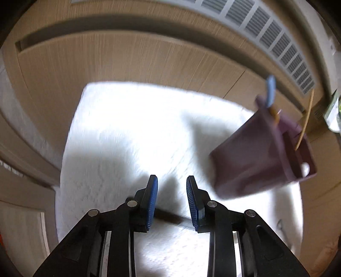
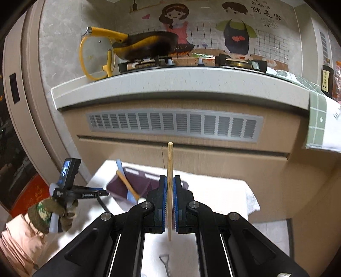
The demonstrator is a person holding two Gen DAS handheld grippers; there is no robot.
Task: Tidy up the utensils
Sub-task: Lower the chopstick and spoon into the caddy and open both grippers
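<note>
Wooden chopstick stands clamped upright in the right tool, near the purple plastic utensil caddy on the white-clothed counter; left tool gapes empty. Lower it straight into a compartment.

Wall sticker: Chinese chars "就是家".

Purple holder; blue spatula; yellow pan; green-checked towel; white tablecloth.

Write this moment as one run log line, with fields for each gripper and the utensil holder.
left gripper: open, empty | right gripper: shut on chopstick | purple holder: holds blue spoon
</note>
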